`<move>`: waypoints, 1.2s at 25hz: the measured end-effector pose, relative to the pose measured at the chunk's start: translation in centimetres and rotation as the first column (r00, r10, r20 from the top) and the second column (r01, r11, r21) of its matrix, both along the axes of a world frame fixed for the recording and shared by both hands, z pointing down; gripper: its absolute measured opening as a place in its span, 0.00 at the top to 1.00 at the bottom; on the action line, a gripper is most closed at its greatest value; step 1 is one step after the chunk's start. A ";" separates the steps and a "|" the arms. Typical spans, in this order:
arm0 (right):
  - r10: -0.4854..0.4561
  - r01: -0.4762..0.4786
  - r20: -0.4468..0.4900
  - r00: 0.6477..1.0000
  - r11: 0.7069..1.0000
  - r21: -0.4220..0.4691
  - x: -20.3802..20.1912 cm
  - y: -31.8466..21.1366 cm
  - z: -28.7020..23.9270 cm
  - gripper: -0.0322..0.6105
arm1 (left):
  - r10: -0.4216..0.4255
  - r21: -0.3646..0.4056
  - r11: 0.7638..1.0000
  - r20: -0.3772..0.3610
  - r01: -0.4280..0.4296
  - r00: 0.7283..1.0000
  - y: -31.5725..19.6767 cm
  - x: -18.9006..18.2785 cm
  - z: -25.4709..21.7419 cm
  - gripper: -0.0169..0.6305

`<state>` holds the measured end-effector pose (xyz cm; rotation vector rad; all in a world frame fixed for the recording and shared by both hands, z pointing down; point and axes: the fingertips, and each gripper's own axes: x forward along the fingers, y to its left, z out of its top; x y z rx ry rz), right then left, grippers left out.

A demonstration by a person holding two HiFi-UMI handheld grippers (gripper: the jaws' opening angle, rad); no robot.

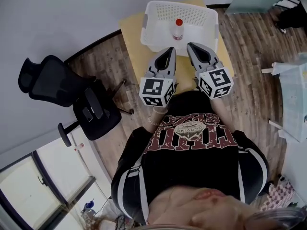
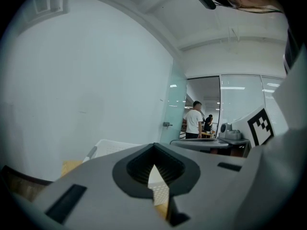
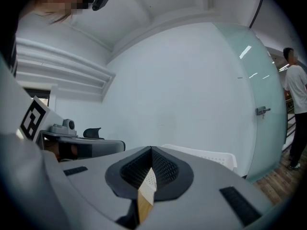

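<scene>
Left claw (image 1: 171, 50), right claw (image 1: 190, 45) near basket (image 1: 178, 4)

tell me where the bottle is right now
In the head view, top centre: the bottle stands in the white basket on the table, just beyond the tips of the left gripper and right gripper.

- Here's the small pale-yellow wooden worktop (image 1: 128, 35), standing on the brown wood-plank floor (image 1: 249, 75).
- On it, one white perforated plastic basket (image 1: 154, 41), sitting at the far end and covering most of the top.
- Bare wood shows along the left and near edges.
</scene>
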<state>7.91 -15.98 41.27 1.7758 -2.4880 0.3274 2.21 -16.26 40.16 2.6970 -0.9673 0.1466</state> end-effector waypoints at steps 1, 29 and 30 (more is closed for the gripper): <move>0.009 -0.009 -0.004 1.000 1.000 -0.004 -0.1 -0.3 0.2 0.92 | 0.008 -0.001 1.000 -0.002 -0.008 1.000 -0.2 -0.1 0.1 0.90; 0.003 -0.011 -0.070 0.998 0.995 -0.103 3.8 -6.2 3.4 0.92 | -0.002 -0.058 0.998 0.003 0.003 1.000 -0.3 2.1 1.3 0.90; -0.002 -0.005 -0.071 0.997 0.994 -0.108 3.8 -6.4 3.5 0.92 | -0.009 -0.061 0.998 0.004 0.009 1.000 -0.3 2.0 1.3 0.90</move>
